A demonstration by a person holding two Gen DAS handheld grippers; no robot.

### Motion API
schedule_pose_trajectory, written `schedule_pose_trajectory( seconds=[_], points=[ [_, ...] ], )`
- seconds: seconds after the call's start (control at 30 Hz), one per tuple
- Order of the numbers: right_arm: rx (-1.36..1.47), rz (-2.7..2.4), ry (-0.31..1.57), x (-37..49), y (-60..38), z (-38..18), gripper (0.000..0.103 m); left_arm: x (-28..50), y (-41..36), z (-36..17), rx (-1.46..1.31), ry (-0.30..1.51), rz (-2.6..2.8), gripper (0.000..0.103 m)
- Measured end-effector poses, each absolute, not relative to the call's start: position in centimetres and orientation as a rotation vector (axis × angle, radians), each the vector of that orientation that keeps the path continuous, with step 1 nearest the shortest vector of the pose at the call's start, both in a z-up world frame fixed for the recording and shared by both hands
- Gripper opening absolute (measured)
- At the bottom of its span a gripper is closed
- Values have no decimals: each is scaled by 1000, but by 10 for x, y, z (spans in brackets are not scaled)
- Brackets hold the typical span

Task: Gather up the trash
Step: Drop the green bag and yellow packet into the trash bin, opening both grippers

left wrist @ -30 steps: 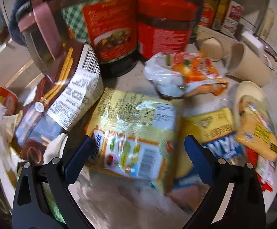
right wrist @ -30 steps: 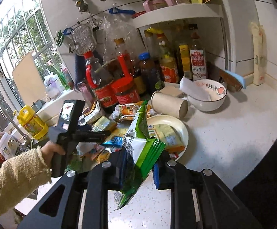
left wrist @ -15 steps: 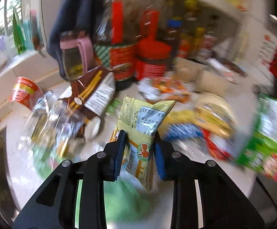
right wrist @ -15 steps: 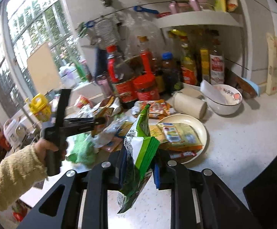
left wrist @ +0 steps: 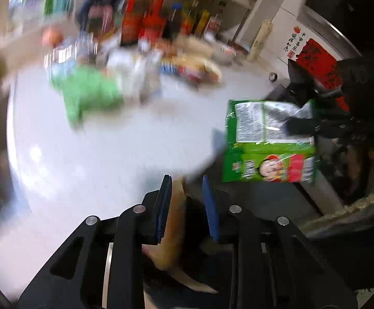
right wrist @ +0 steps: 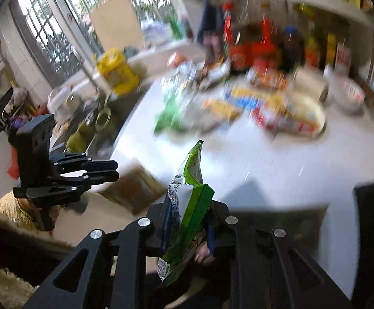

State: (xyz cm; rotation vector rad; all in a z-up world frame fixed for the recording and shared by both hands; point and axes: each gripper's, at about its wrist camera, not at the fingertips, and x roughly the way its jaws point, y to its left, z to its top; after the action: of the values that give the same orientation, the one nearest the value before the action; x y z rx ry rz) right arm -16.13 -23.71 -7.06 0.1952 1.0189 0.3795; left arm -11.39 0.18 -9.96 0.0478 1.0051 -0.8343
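Over the edge of a white kitchen worktop (left wrist: 114, 149), a person in a fuzzy tan sleeve (right wrist: 14, 211) holds two black grippers. The right gripper (right wrist: 188, 228) is clamped on a green snack wrapper (right wrist: 189, 203), which stands up between its blue pads and hangs below them. The left gripper (left wrist: 187, 206) is narrowing its jaws around a yellowish packet (left wrist: 172, 234), blurred and hanging past the worktop's edge. Behind, more wrappers (right wrist: 241, 103) lie heaped on the worktop before red-capped sauce bottles (left wrist: 145, 18), all smeared by motion.
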Motion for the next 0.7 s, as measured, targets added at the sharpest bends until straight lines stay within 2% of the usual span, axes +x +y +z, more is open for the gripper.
schedule_pose_trajectory(
  seconds=[0.13,0.23,0.3,0.37,0.4,0.43,0.47,0.5,0.53,0.7],
  points=[
    [176,368,1138,-170,-223,-129,21,-140,3,-149,45,1093,-858,25],
    [152,337,1209,-167,-215,-192,22,-134,-1,-205,41,1152,-846,25],
    [119,299,1246,-162,-209,-231,30,-124,-1,-245,26,1215,-787,25],
    [151,247,1274,-157,-210,-260,97,-120,0,-258,35,1236,-757,25],
    [138,221,1262,-157,-210,-266,94,-120,2,-259,37,1231,-741,29],
    [126,217,1279,-156,-210,-272,97,-119,4,-257,52,1218,-717,51],
    [102,190,1303,-155,-210,-276,98,-119,5,-252,67,1202,-690,85],
    [91,173,1314,-154,-212,-276,98,-119,7,-245,80,1185,-665,91],
    [107,194,1303,-155,-214,-268,98,-120,10,-234,69,1167,-677,91],
    [90,283,1063,-162,-219,-157,98,-125,14,-160,72,1029,-716,96]
  ],
)
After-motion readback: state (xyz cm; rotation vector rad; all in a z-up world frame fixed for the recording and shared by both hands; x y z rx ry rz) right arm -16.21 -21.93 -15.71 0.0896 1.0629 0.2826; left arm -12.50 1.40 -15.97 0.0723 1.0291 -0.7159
